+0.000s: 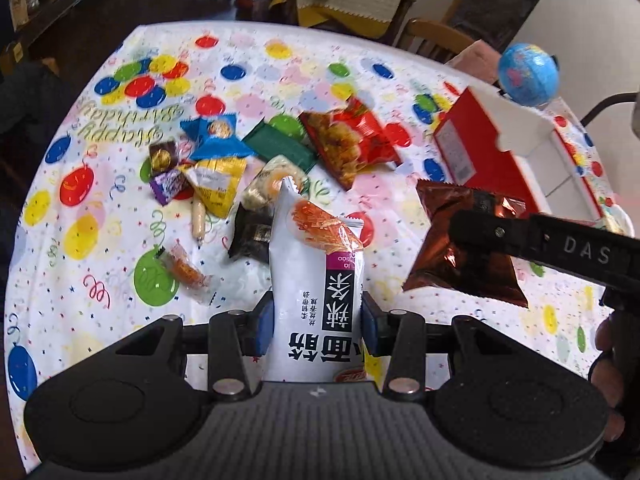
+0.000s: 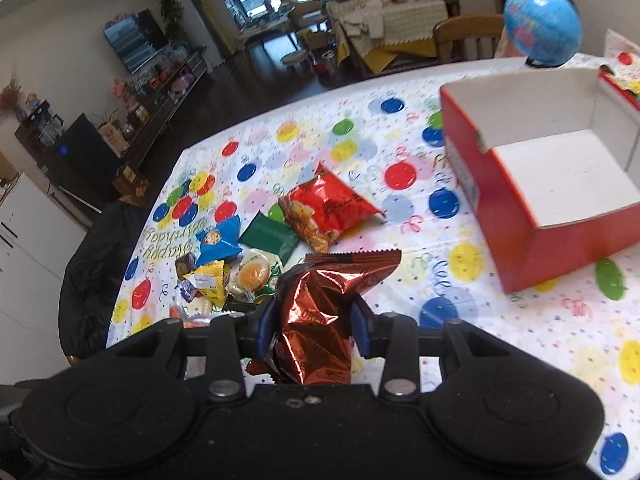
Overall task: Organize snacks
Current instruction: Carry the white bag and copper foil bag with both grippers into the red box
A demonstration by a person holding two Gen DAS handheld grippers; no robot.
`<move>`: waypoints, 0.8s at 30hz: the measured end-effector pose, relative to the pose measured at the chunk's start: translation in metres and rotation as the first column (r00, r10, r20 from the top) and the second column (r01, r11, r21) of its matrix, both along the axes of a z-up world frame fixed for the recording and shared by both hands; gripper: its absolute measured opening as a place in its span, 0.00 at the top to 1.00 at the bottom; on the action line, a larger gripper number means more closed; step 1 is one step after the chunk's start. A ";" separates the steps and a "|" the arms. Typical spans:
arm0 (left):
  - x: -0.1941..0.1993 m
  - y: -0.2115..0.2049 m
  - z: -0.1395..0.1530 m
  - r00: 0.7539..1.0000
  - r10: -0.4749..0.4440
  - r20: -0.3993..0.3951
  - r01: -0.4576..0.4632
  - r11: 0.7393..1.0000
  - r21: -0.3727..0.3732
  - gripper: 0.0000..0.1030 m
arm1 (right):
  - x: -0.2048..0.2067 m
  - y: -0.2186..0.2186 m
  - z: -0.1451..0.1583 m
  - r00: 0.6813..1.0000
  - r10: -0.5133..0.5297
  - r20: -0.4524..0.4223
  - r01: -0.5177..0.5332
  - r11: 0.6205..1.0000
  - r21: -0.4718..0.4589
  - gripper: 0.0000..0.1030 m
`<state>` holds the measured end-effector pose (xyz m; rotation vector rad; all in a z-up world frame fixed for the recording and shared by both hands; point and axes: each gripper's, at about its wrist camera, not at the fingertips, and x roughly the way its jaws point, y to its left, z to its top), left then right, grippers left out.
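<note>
Both packets clamped, red box lies at about one o'clock

White packet (image 1: 316, 280), long axis at twelve, is pinched in the left gripper (image 1: 316, 326); copper packet (image 2: 320, 320) in the right gripper (image 2: 314, 330), which seems nearer the open red box (image 2: 532, 216), though fisheye warps depth

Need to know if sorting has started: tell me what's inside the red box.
The red box shows only its bare white floor and inner walls; no snacks in the visible part. Its near wall hides the front strip of the floor.
</note>
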<state>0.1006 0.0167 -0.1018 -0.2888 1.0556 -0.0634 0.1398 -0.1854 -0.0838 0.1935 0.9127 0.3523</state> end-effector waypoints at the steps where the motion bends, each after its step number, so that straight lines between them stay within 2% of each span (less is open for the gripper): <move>1: -0.002 0.000 0.004 1.000 -0.009 0.011 0.009 1.000 -0.002 0.59 | -0.005 -0.001 0.005 1.000 -0.007 0.012 0.007 1.000 -0.003 0.64; 13: -0.012 -0.023 0.055 0.990 -0.110 0.094 0.110 0.994 0.002 0.59 | -0.043 -0.029 0.054 0.990 -0.061 0.127 0.067 0.997 -0.042 0.64; 18: -0.005 -0.044 0.075 0.981 -0.145 0.126 0.143 0.989 0.022 0.59 | -0.043 -0.047 0.070 0.982 -0.075 0.175 0.087 0.994 -0.062 0.64; 24: 0.016 -0.078 0.087 0.974 -0.173 0.143 0.169 0.985 0.036 0.59 | -0.025 -0.079 0.081 0.975 -0.082 0.206 0.101 0.991 -0.083 0.64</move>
